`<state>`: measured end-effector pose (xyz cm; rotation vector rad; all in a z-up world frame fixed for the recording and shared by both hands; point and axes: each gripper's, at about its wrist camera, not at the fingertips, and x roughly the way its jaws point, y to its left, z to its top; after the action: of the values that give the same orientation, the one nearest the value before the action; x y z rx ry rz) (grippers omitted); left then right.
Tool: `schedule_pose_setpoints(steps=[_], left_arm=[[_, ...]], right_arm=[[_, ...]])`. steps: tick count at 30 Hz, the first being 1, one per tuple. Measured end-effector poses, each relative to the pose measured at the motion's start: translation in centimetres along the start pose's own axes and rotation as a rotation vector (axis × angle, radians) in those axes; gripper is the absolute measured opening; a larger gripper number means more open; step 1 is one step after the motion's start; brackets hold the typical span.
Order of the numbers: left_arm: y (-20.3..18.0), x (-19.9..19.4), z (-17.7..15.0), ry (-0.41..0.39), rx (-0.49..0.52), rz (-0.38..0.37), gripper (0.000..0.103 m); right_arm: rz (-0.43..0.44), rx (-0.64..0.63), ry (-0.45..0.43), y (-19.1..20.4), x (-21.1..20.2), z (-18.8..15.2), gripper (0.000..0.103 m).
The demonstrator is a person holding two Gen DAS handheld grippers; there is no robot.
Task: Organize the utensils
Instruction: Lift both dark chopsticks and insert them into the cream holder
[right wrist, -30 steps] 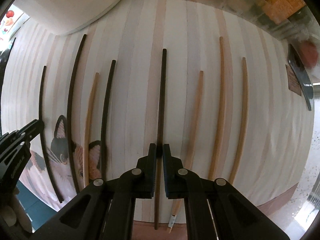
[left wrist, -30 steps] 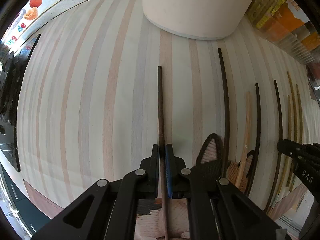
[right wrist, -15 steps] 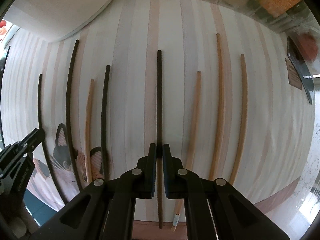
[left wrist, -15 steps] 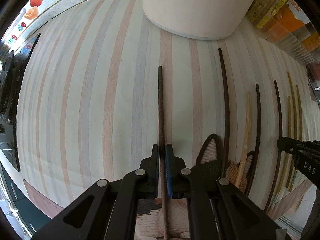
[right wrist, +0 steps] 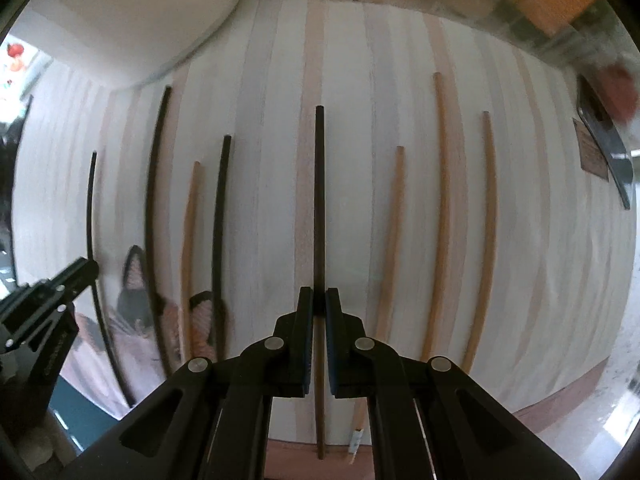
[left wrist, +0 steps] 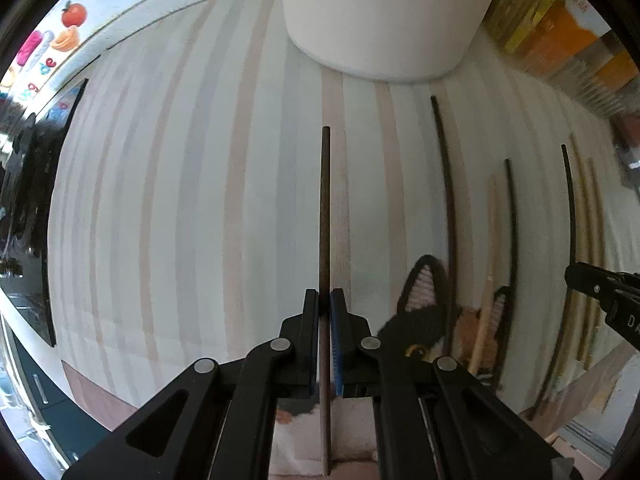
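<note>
The left gripper point(left wrist: 325, 300) is clamped on a dark chopstick point(left wrist: 325, 208), which runs straight ahead between its fingers over the striped mat point(left wrist: 180, 200), its far tip short of the white container point(left wrist: 384, 20). The right gripper point(right wrist: 315, 300) is likewise closed on a second dark chopstick point(right wrist: 319, 200), also lying lengthwise along the mat stripes. Left of it lie two more dark chopsticks point(right wrist: 154, 200) with one light wooden chopstick point(right wrist: 188, 240) between them, their near ends crossing a cat picture point(right wrist: 136, 276). Right of it lie three light wooden chopsticks point(right wrist: 440, 200), apart and roughly parallel. Orange and yellow boxes point(left wrist: 560, 32) line the far edge.
</note>
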<state>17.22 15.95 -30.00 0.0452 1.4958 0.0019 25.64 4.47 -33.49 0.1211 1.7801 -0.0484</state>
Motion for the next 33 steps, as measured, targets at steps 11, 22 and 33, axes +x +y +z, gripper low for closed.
schedule_pose_setpoints(steps=[11, 22, 33], left_arm=[[0.7, -7.5, -1.8, -0.148, -0.039, -0.095, 0.003], [2.3, -20.3, 1.2, -0.466, -0.048, -0.154, 0.003], [2.8, -31.7, 7.1, -0.713, -0.021, -0.233, 0.003]], right_arm=[[0.137, -0.010, -0.097, -1.4, -5.0, -2.0, 0.006], [0.249, -0.047, -0.338, -1.0, -15.9, -1.2, 0.005], [0.312, -0.111, -0.652, 1.2, -31.9, 2.1, 0.005]])
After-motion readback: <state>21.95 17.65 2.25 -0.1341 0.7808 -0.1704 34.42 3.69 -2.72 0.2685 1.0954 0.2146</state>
